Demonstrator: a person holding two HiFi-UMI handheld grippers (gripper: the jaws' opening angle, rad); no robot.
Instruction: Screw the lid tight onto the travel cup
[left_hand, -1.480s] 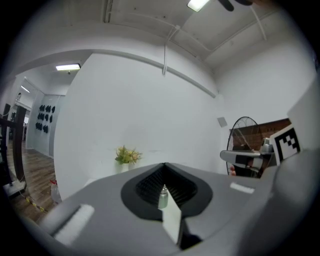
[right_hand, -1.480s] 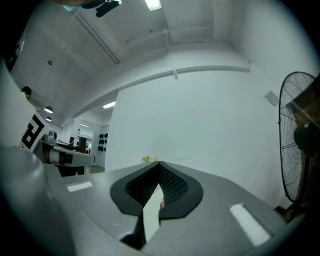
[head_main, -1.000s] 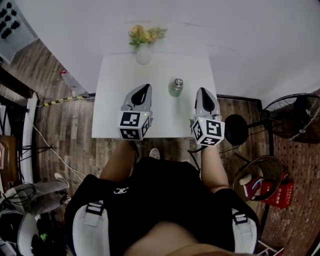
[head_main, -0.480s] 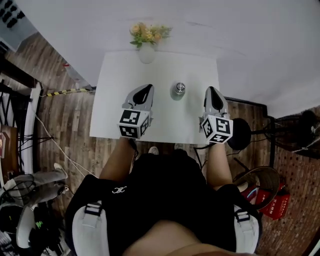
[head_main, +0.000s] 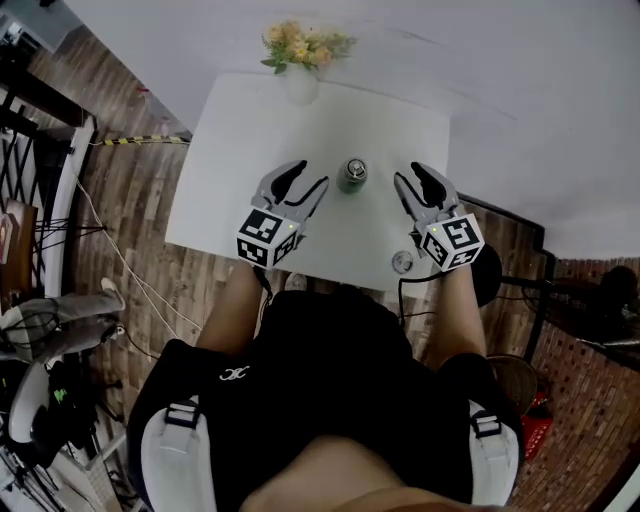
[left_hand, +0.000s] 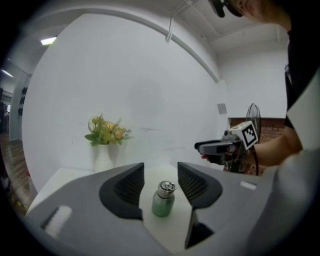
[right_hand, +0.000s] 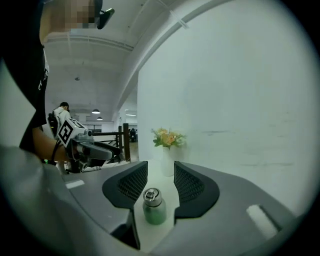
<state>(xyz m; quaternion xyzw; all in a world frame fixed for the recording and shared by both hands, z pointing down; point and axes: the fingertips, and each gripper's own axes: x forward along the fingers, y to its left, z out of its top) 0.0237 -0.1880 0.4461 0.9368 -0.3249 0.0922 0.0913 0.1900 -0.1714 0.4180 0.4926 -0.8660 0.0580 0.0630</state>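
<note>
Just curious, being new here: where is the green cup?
Head view: the green cup stands on the white table between the left gripper and right gripper, whose empty jaws have just been opening.

Travel cup (left_hand: 162, 205) in 2 finishes: body green, smooth, semi-matt coating; lid (left_hand: 166, 187) bare silver metal, glossy, bright highlights. Table (head_main: 250, 130) top white, smooth, matt, no visible texture; vase (head_main: 301, 85) white, smooth, faint sheen, ceramic or glass not distinguishable. Floor (head_main: 130, 230) brown wood-look planks, visible grain, low sheen; wall (head_main: 500, 60) flat white matt paint; shirt (head_main: 330, 360) black matt cloth.
</note>
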